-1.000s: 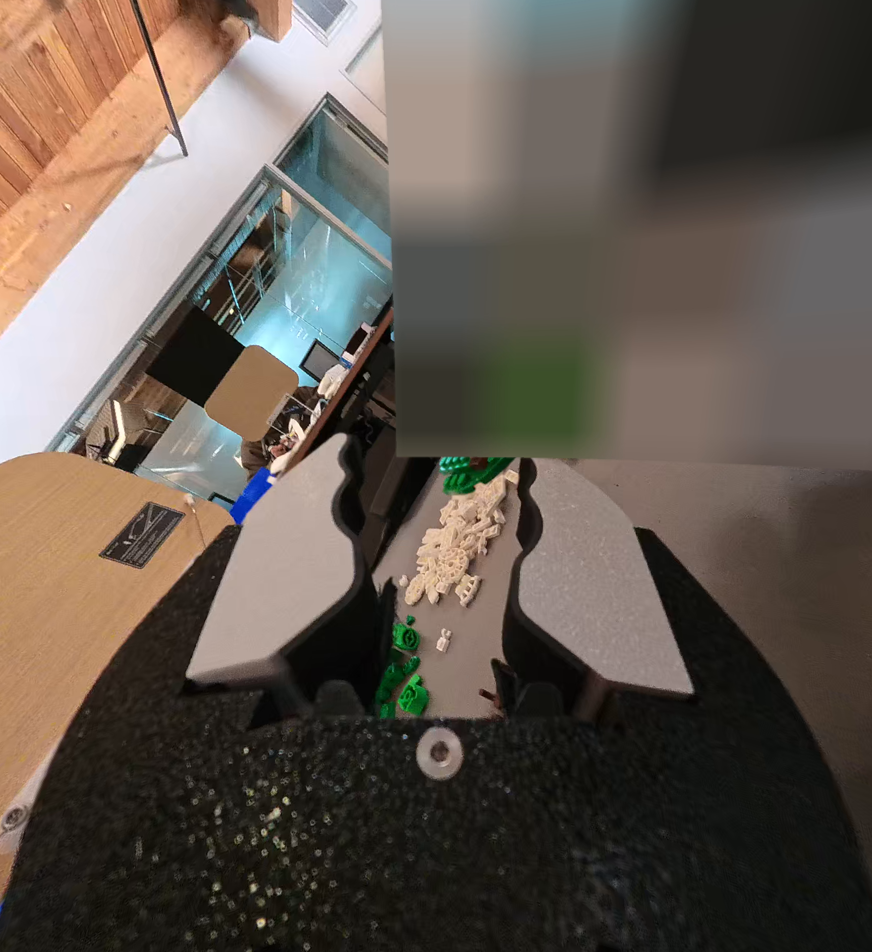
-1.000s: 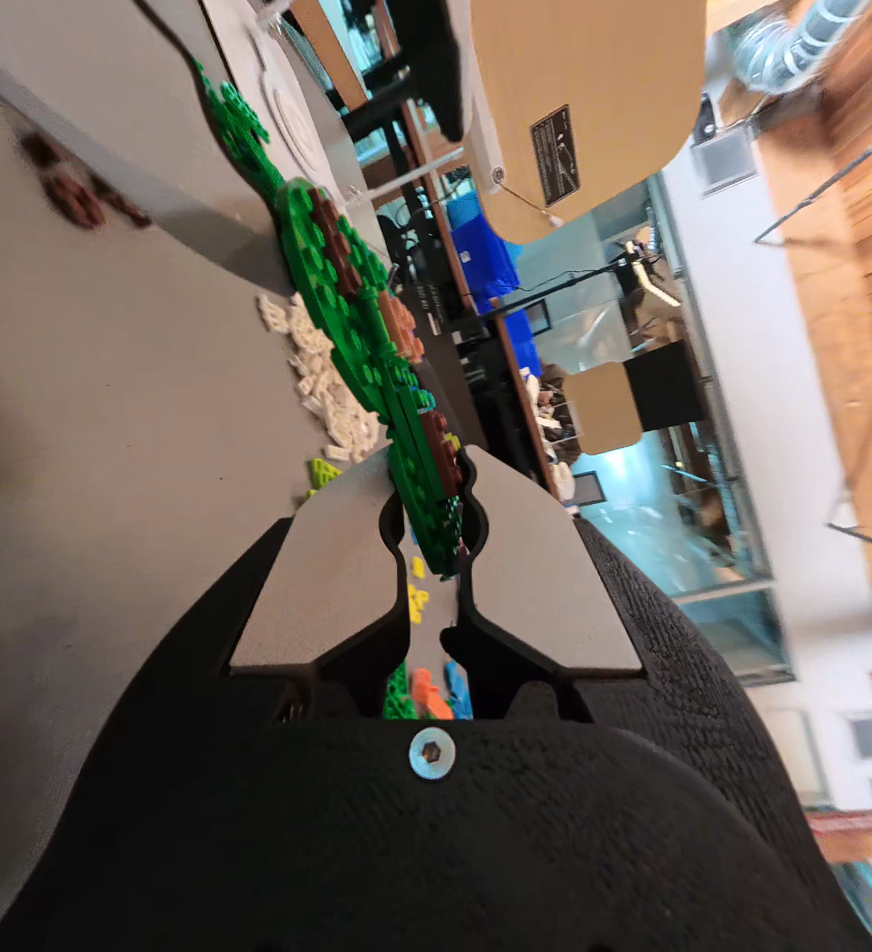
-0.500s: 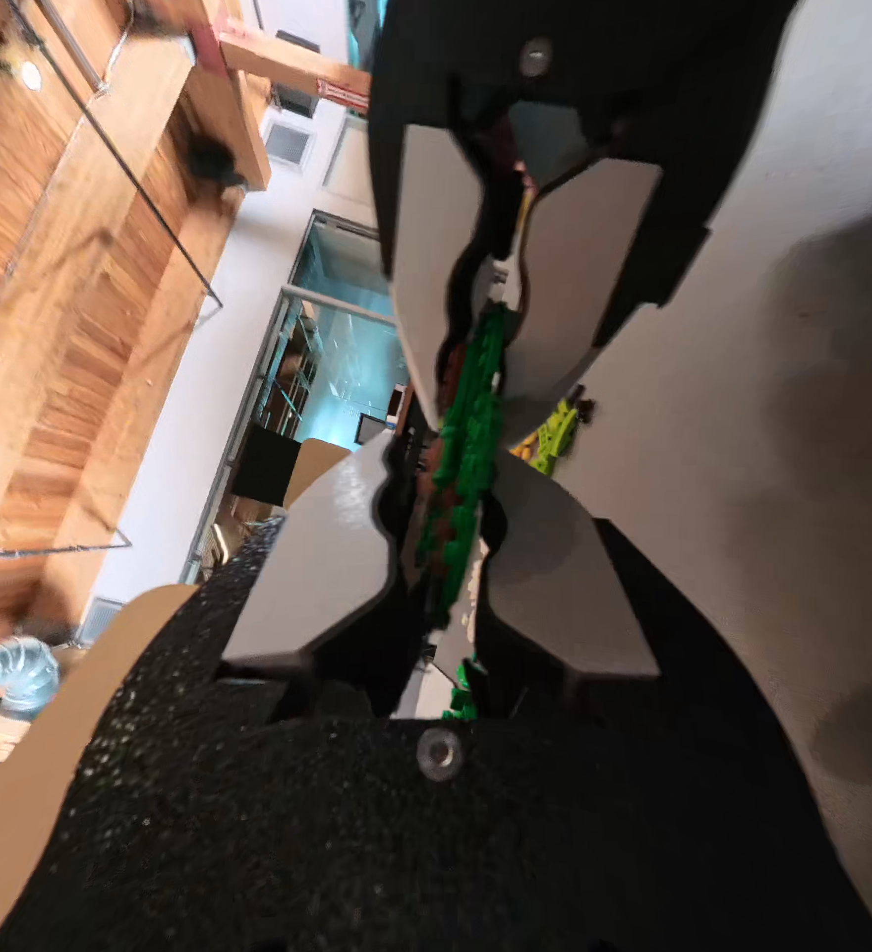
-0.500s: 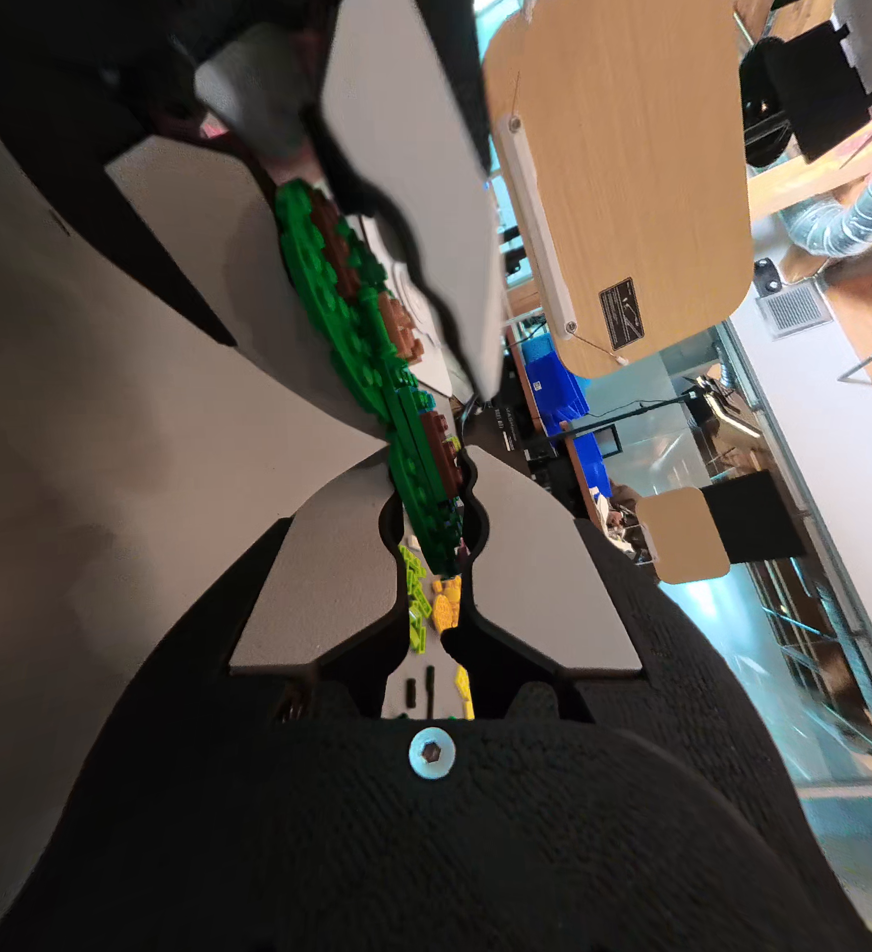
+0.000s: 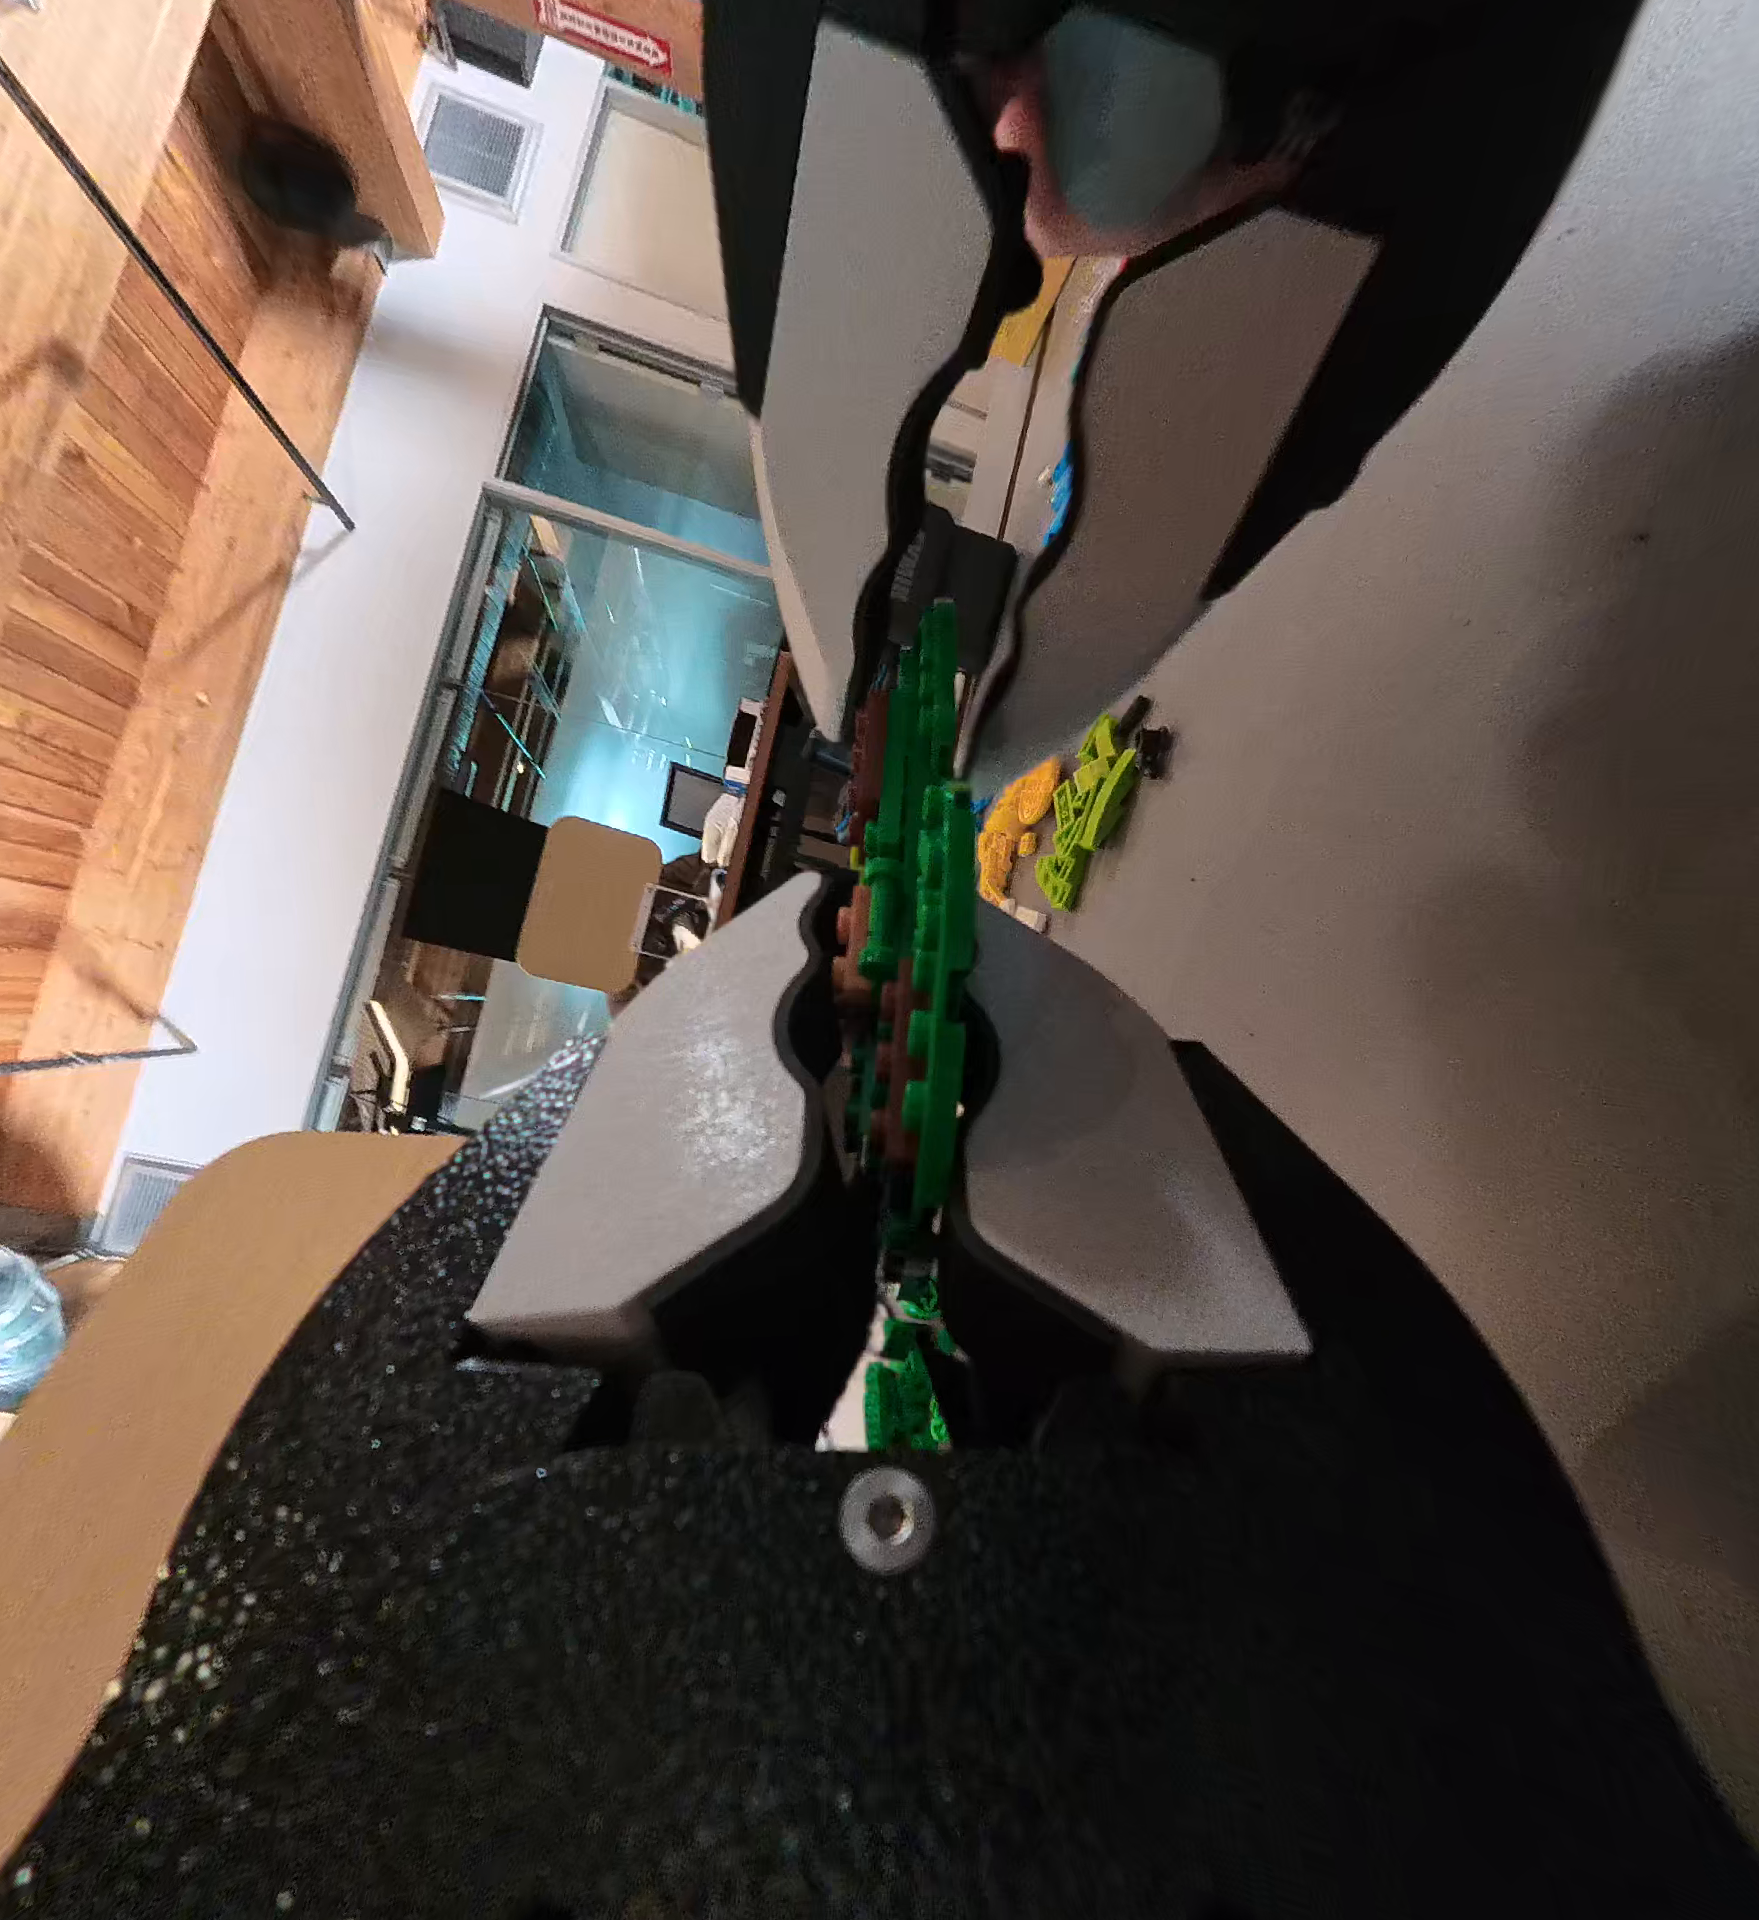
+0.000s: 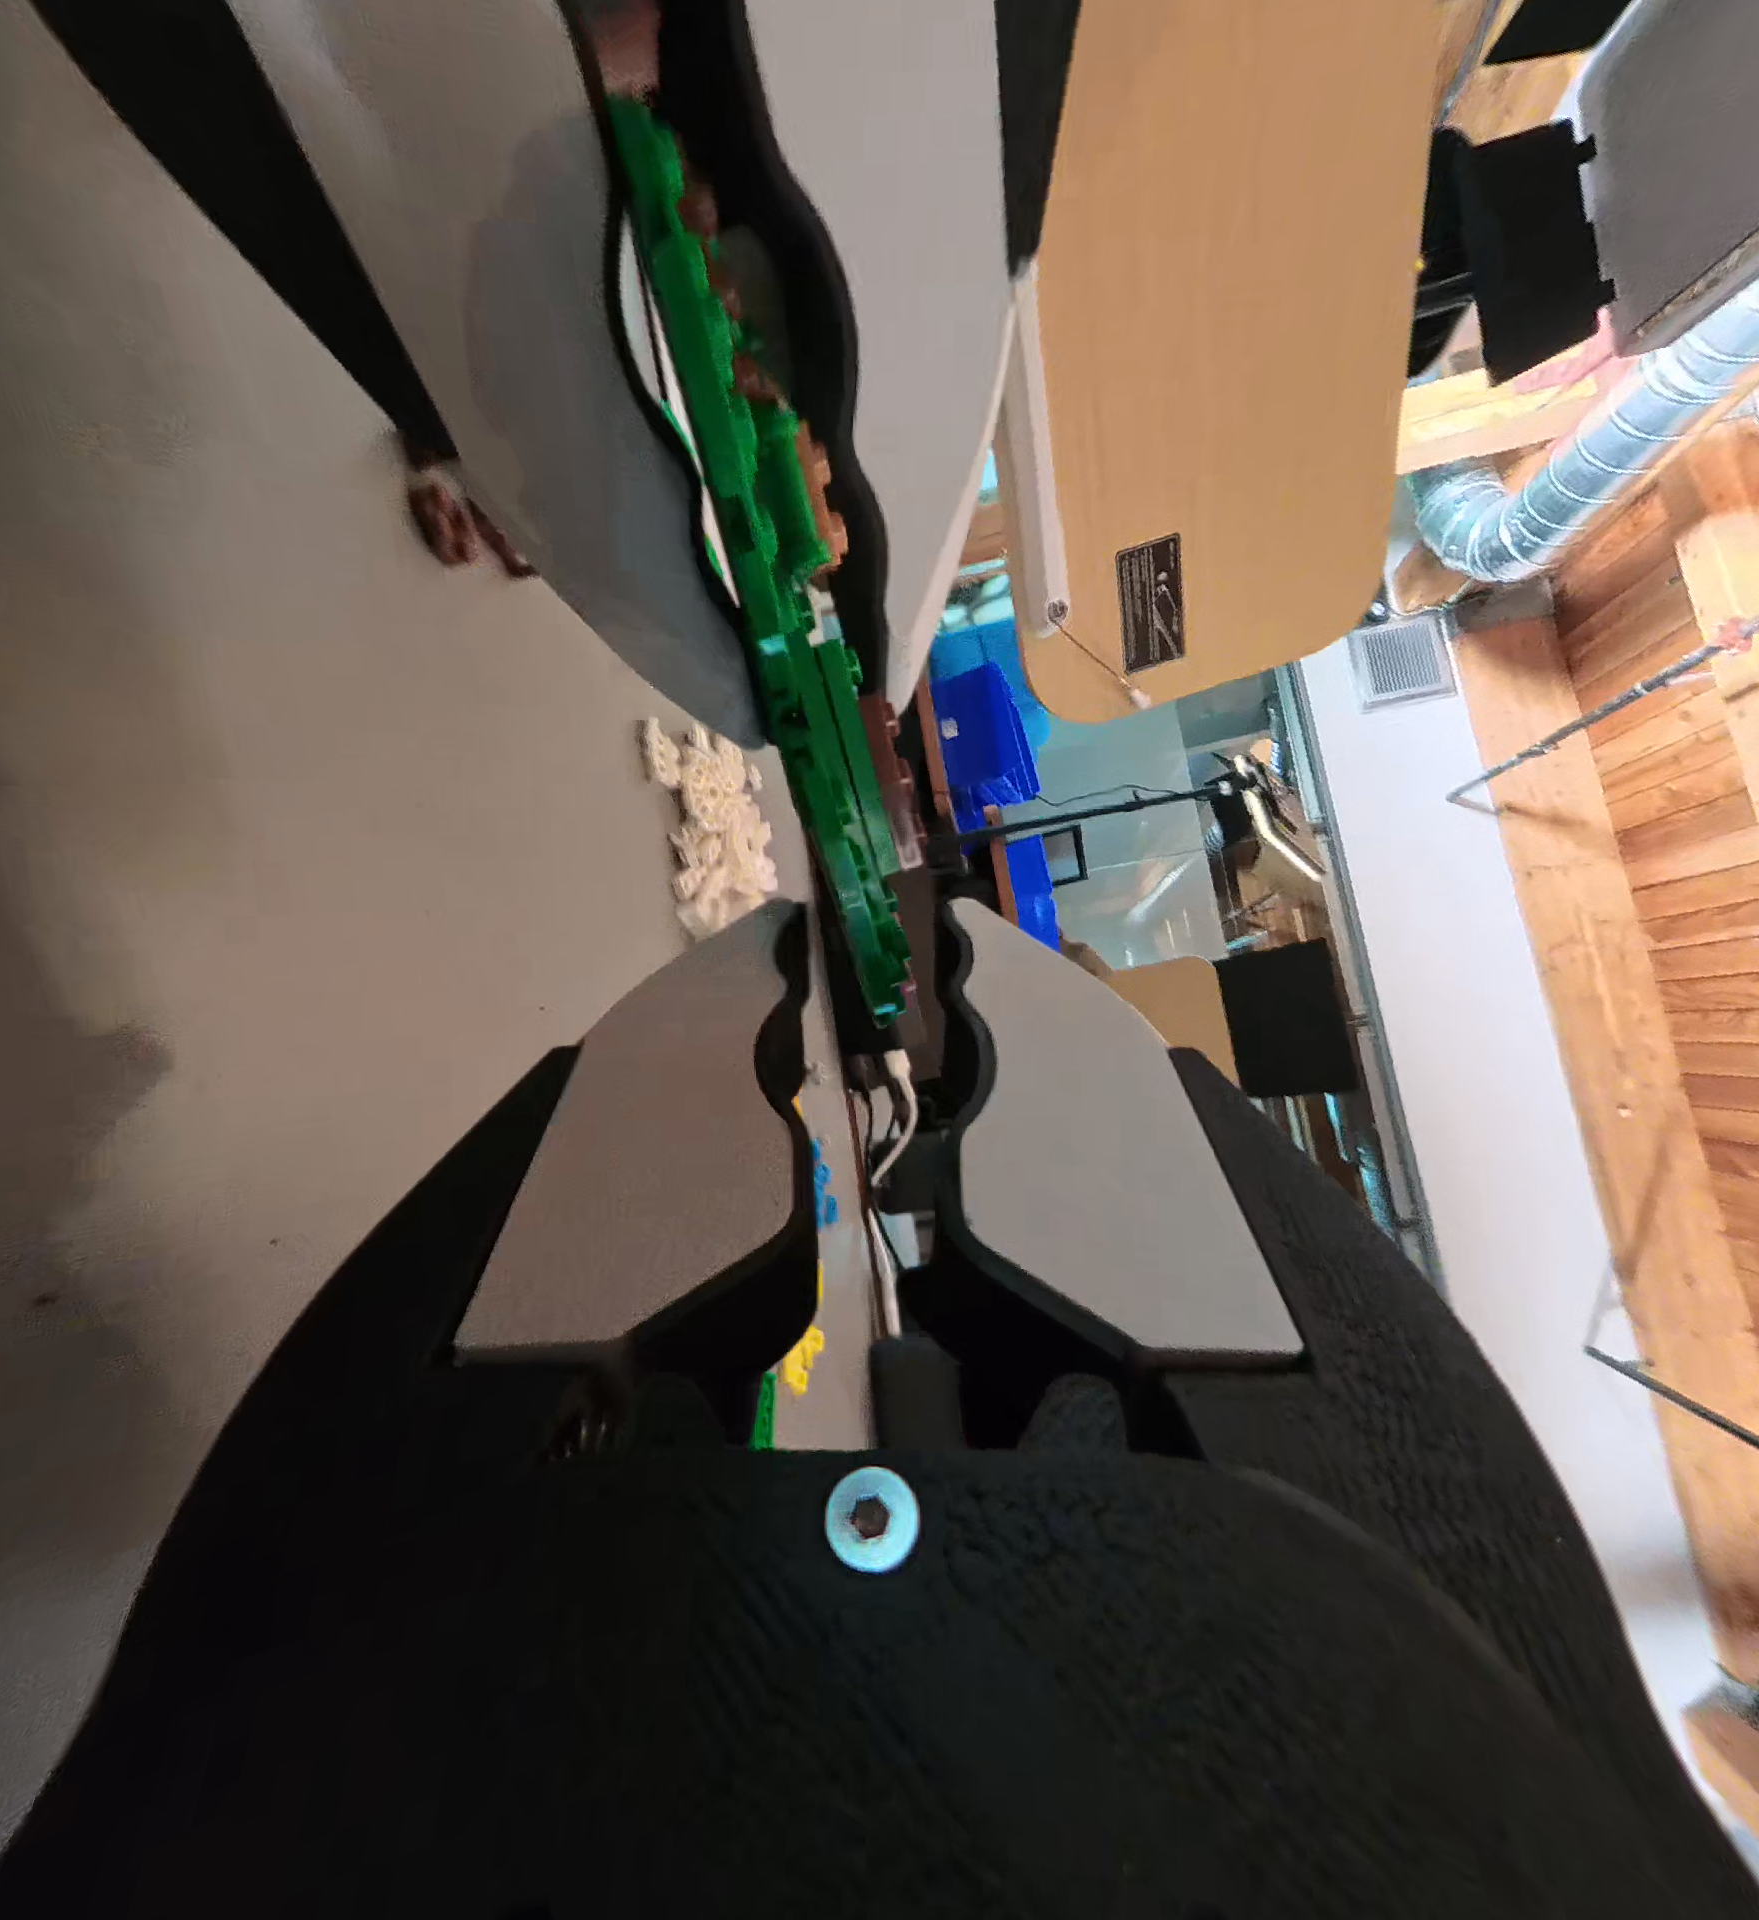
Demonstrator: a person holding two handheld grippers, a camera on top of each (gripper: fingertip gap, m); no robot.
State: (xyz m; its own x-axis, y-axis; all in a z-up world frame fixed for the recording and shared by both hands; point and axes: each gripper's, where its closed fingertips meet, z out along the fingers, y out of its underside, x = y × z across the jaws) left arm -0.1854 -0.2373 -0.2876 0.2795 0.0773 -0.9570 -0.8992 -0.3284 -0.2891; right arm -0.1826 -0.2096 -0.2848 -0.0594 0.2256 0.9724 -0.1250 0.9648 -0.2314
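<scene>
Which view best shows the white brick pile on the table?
The right wrist view: the white brick pile lies in the open on the grey table, beside the green brick plate. In the left wrist view I cannot find the pile; only yellow bricks and lime bricks show there.

The green brick plate fills the gap between both tools; white pieces crowd the grey table beside it.

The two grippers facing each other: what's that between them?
A green brick plate with brown bricks spans left gripper to right gripper; both wrist views show it.
</scene>
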